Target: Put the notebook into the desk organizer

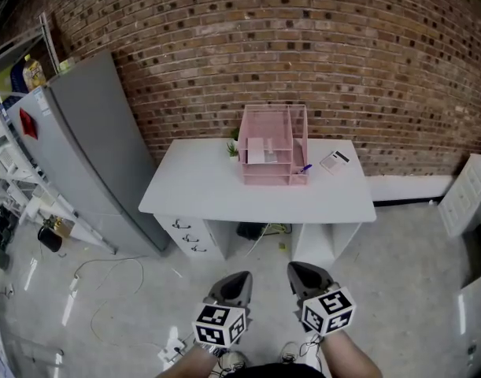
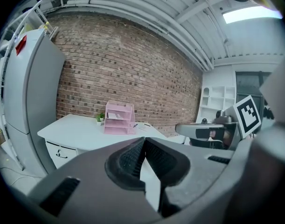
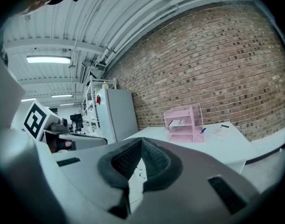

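Note:
The notebook [image 1: 334, 161] lies flat on the white desk [image 1: 201, 187], just right of the pink desk organizer [image 1: 273, 146], which stands at the desk's back edge by the brick wall. The organizer [image 2: 119, 118] shows far off in the left gripper view, and both the organizer [image 3: 182, 123] and the notebook [image 3: 221, 129] appear small in the right gripper view. My left gripper [image 1: 238, 282] and right gripper [image 1: 301, 272] hover side by side over the floor, well short of the desk. Both are shut with nothing between the pads [image 2: 133, 155] [image 3: 128, 157].
A blue pen [image 1: 305, 168] rests by the organizer's right front corner, and a small green plant [image 1: 233, 148] stands at its left. Some sheets of paper [image 1: 260, 152] lie in an organizer tray. A tall grey cabinet [image 1: 83, 148] stands left of the desk; cables trail on the floor [image 1: 106, 290].

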Action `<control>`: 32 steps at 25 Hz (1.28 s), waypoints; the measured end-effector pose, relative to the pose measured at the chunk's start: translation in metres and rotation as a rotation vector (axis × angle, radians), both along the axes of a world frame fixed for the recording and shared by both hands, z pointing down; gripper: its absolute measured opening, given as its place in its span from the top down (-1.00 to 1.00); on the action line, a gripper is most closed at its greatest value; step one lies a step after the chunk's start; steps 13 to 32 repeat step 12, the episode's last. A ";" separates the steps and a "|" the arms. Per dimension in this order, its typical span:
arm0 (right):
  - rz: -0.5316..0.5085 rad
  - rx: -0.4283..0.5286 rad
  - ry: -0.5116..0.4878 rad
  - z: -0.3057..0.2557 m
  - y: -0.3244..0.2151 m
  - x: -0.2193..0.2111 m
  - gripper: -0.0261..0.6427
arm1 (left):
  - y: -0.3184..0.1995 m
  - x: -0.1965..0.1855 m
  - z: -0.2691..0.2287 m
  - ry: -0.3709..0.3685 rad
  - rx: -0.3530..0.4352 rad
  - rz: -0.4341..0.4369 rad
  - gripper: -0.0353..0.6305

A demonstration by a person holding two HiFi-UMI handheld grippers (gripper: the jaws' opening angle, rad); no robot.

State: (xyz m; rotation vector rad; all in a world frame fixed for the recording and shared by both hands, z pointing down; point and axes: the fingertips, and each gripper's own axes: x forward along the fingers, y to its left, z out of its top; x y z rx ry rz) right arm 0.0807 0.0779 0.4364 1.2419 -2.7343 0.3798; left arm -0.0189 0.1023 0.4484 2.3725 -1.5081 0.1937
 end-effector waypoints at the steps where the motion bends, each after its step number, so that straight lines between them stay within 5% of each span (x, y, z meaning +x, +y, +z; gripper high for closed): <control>1: -0.001 0.000 -0.001 0.000 0.000 0.001 0.91 | 0.000 0.001 -0.001 -0.001 0.001 0.000 0.88; 32: -0.008 0.009 -0.001 -0.005 0.000 0.005 0.91 | 0.002 0.007 -0.004 -0.005 0.009 -0.001 0.88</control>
